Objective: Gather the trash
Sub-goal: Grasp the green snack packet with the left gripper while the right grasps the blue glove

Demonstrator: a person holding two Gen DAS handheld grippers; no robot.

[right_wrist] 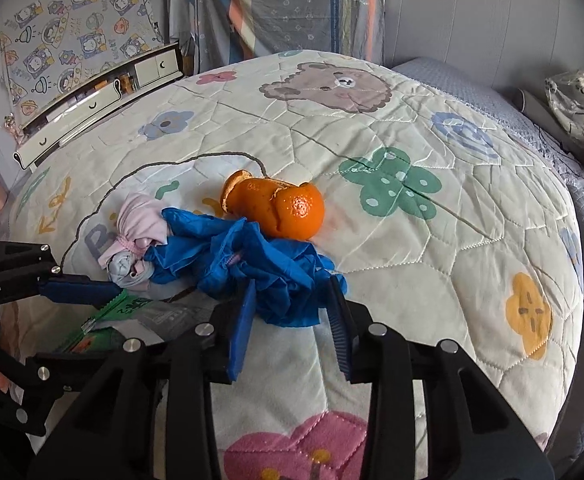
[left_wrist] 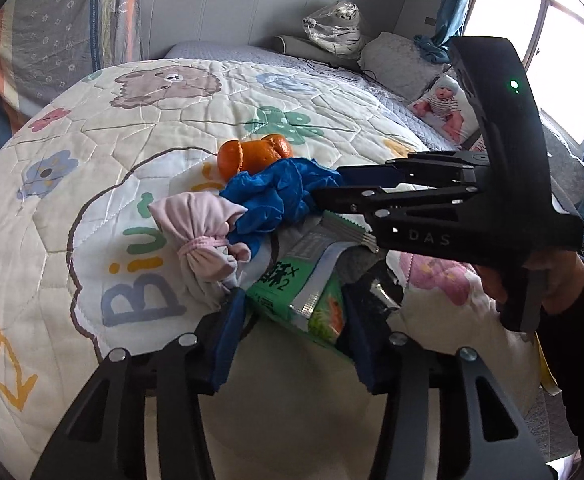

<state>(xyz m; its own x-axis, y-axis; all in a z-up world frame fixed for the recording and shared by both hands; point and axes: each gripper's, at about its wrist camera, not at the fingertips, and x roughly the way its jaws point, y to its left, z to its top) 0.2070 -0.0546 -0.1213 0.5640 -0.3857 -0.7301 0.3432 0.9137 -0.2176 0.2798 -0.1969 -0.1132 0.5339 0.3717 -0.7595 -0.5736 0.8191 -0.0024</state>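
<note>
**Trash pile sitting on the kiddie quilt**

Hovering with the right gripper point(right_wrist: 292, 312), pads spread either side of the crumpled blue glove point(right_wrist: 259, 264). Straddling the glossy green wrapper point(left_wrist: 304, 292) with the left gripper point(left_wrist: 292, 324), also gaping. Lying just past: curled orange peel point(right_wrist: 279, 208), knotted pink sock bundle point(left_wrist: 203, 232). Showing the wrapper's print only from the left wrist; catching the drawers point(right_wrist: 99, 96) only from the right.
</note>
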